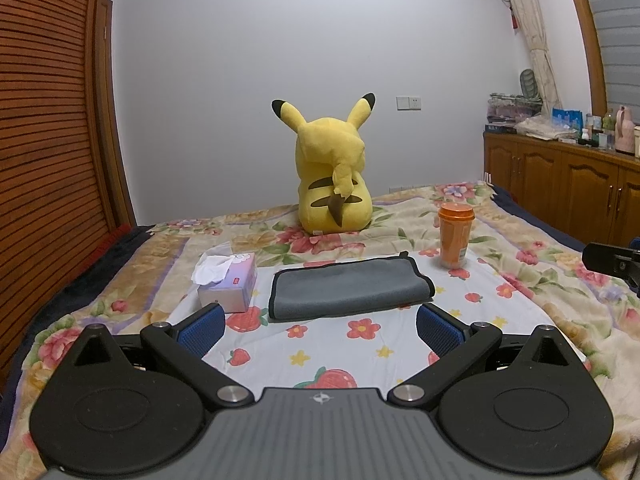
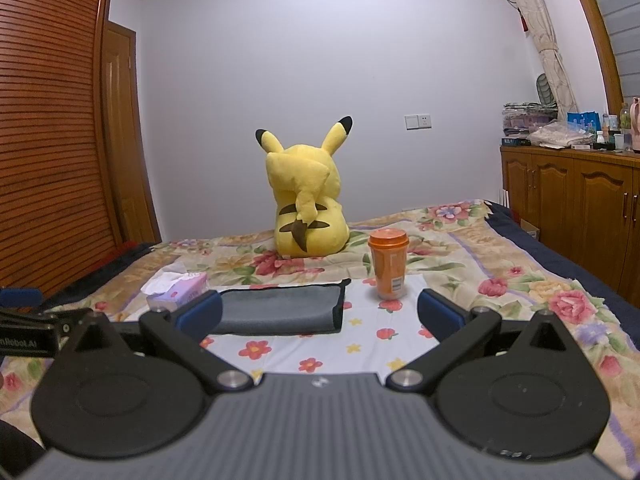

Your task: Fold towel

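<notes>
A grey towel (image 1: 348, 290) with a dark edge lies folded flat on the white strawberry-print cloth (image 1: 360, 344) on the bed. It also shows in the right wrist view (image 2: 280, 310), ahead and left. My left gripper (image 1: 320, 326) is open and empty, just in front of the towel's near edge. My right gripper (image 2: 320, 314) is open and empty, to the right of the towel, near its right end. Neither gripper touches the towel.
A tissue box (image 1: 230, 284) sits left of the towel. An orange cup (image 1: 455, 236) stands to its right, close to my right gripper (image 2: 388, 266). A yellow plush toy (image 1: 334, 176) sits behind. A wooden cabinet (image 1: 568, 188) stands at the right.
</notes>
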